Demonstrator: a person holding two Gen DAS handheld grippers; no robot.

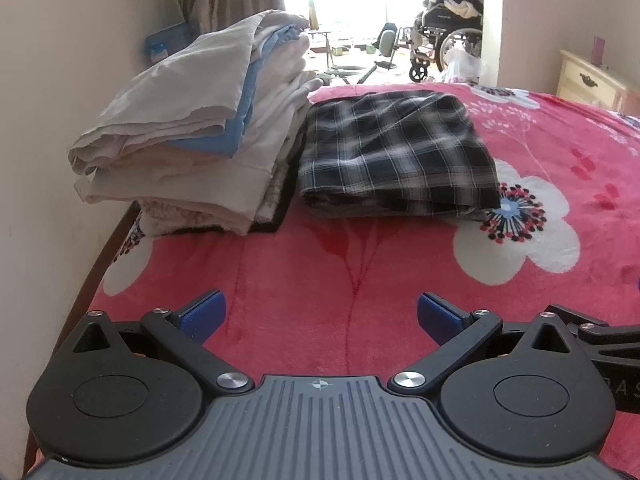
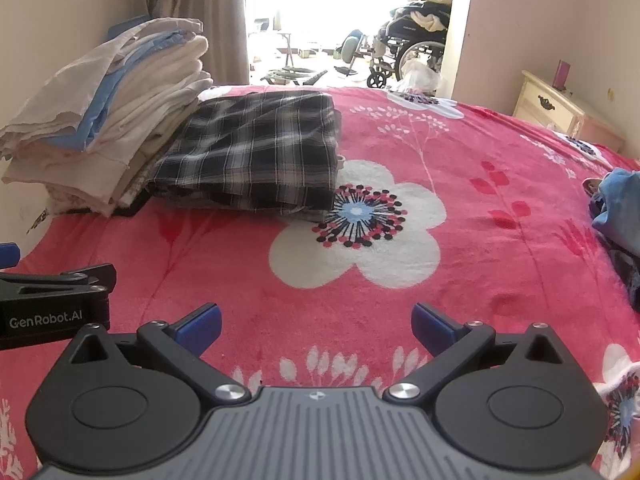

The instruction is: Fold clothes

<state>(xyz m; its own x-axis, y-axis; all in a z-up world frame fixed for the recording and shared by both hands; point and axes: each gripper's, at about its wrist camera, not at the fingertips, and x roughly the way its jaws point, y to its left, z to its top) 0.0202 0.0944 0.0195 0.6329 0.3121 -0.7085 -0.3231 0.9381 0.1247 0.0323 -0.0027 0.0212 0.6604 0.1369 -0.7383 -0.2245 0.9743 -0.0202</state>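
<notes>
Two claws hover low over a bed covered by a pink floral blanket. The left claw has its blue pads spread wide and holds nothing; the right claw is spread just as wide, also empty, with the left one just beside it at the near left of its view.

At the far left, against the wall, sits one tall stack of folded pale clothes — too many layers to count, with a blue one among them. Touching its right side lies one folded plaid garment. At the right edge of the bed lies one crumpled blue garment, apparently still unfolded.

The stack leans and looks loosely piled; adding another piece carelessly could probably topple it. Reaching right for the blue garment, a claw could snag the plush blanket along with the cloth — pinching too deep would cause that.
</notes>
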